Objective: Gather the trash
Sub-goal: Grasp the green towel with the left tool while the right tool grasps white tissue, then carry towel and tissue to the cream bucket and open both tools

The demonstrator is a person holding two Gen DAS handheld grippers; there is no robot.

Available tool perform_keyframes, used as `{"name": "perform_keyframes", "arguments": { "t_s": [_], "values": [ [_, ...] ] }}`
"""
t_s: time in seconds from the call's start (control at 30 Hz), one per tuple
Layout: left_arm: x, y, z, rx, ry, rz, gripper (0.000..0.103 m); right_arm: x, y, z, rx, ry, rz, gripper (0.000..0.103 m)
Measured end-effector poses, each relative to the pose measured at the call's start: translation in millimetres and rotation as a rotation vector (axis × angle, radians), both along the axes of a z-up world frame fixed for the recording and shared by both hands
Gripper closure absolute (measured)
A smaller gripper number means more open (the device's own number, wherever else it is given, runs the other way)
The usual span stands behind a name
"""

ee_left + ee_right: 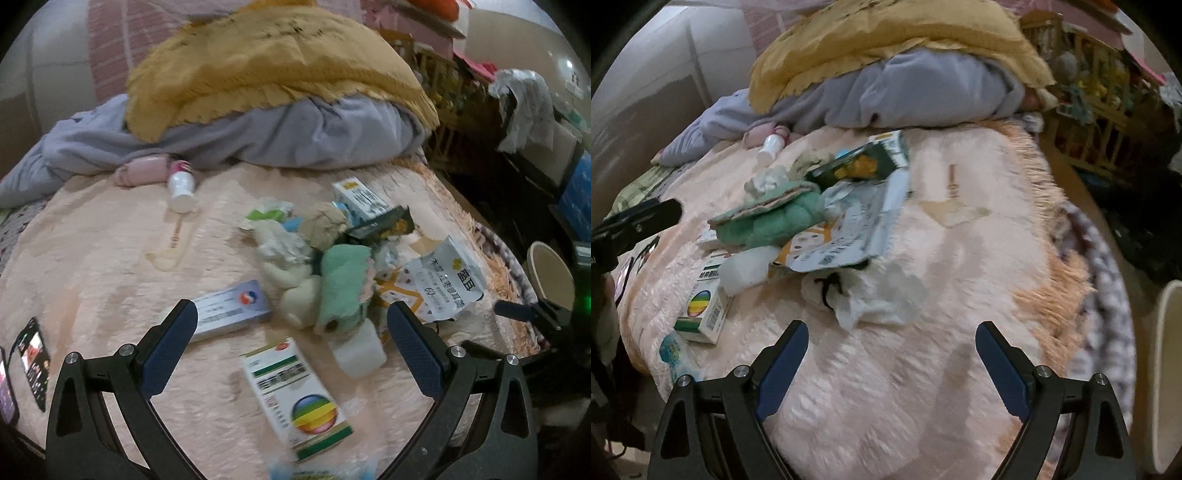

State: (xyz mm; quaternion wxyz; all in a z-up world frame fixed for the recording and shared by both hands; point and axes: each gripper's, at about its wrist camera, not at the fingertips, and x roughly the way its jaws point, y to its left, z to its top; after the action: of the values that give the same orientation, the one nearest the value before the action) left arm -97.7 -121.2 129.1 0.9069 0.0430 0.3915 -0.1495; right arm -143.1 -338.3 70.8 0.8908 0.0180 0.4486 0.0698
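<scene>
Left gripper (291,325) stood wide open above the pink plush blanket (92,240), holding nothing; a rainbow-printed medicine box (295,395) lay between its fingers; right gripper (892,343) likewise gaped empty over bare blanket near the fringed edge, a crumpled white tissue (871,299) just ahead; the trash heap, with green cloth (343,284) and torn grey pouch (447,280), lay mid-bed; a white bottle (181,188) rested by the grey quilt (277,136).

A mustard blanket (273,70) lies atop grey bedding (288,136), and two phones (33,362) rest near the bed's edge.
</scene>
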Motion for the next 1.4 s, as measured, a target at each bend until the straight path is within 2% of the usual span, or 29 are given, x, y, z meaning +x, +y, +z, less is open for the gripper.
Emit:
{"name": "perform_keyframes", "arguments": {
  "t_s": [0.1, 0.2, 0.23, 0.27, 0.3, 0.33, 0.37, 0.4, 0.43, 0.5, 0.67, 0.77, 0.97, 1.17, 1.4],
  "values": [
    [14, -18, -9, 0.023, 0.029, -0.040, 0.002, 14, 9, -5, -0.012, -0.009, 0.019, 0.013],
    [30, -32, -20, 0.034, 0.073, -0.074, 0.014, 29, 16, -8, -0.004, -0.012, 0.045, 0.013],
    [35, -36, -24, 0.036, 0.093, -0.086, 0.020, 33, 19, -12, -0.012, -0.008, 0.054, 0.017],
    [42, -42, -29, 0.041, 0.119, -0.100, 0.024, 36, 21, -16, -0.017, -0.004, 0.063, 0.033],
    [48, -46, -34, 0.047, 0.140, -0.111, 0.038, 37, 23, -18, -0.007, 0.002, 0.079, 0.042],
    [53, -50, -39, 0.053, 0.167, -0.122, 0.057, 36, 23, -20, 0.019, 0.002, 0.100, 0.054],
    [58, -53, -44, 0.054, 0.203, -0.135, 0.066, 34, 24, -19, 0.022, -0.007, 0.104, 0.060],
    [62, -54, -49, 0.038, 0.241, -0.149, 0.073, 31, 25, -17, 0.013, -0.017, 0.107, 0.063],
    [64, -54, -50, 0.019, 0.260, -0.154, 0.075, 28, 25, -14, 0.004, -0.026, 0.113, 0.070],
    [61, -52, -44, 0.015, 0.252, -0.160, 0.080, 19, 20, -7, 0.005, -0.036, 0.110, 0.073],
    [47, -36, -15, -0.065, 0.243, -0.175, 0.083, -10, -2, 17, 0.035, -0.075, 0.077, 0.073],
    [38, -33, 2, -0.077, 0.216, -0.178, 0.083, -28, -15, 31, 0.072, -0.098, 0.060, 0.074],
    [14, -43, 36, -0.136, 0.187, -0.228, 0.084, -64, -39, 56, 0.050, -0.160, -0.009, 0.074],
    [-11, -94, 56, -0.168, 0.193, -0.349, 0.084, -90, -88, 68, 0.033, -0.184, -0.144, 0.074],
    [-35, -185, 67, -0.170, 0.211, -0.489, 0.084, -118, -164, 73, -0.006, -0.182, -0.321, 0.074]
  ]
}}
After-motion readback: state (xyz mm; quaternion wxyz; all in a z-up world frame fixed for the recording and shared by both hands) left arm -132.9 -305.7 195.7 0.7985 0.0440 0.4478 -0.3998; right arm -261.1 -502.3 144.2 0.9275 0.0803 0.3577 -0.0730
